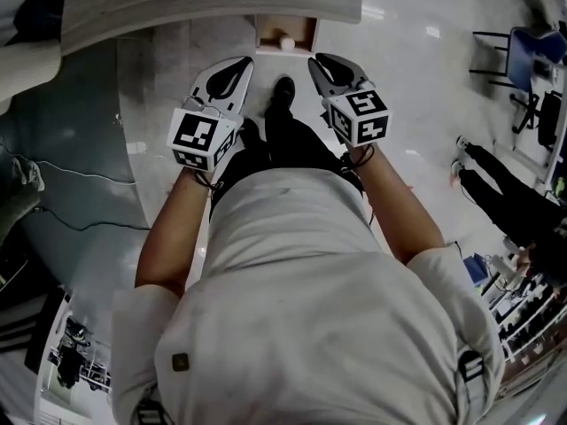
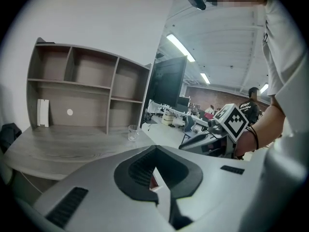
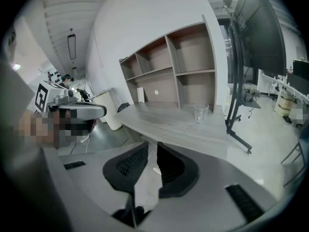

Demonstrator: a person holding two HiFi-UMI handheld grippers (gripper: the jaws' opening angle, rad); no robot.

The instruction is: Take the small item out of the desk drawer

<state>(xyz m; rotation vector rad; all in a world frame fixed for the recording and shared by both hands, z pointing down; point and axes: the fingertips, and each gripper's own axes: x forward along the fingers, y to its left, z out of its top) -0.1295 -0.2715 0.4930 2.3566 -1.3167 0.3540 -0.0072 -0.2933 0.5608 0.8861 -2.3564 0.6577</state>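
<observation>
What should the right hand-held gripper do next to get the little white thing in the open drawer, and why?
Probably ease the right hand-held gripper forward to the open drawer, spreading its jaws wider on the way. The small white item lies in there untouched, the gripper hangs short of it, and its jaws stand only narrowly apart.

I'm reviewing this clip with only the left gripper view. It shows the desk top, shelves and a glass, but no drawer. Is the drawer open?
Observer: Yes, the head view shows the drawer pulled out.
Operator: Is there anything in it?
Observer: One small white item lies inside.
Operator: What about the other tongs? I only see them side-on.
Observer: In its own view the right gripper has its tongs slightly apart, with nothing between them.
</observation>
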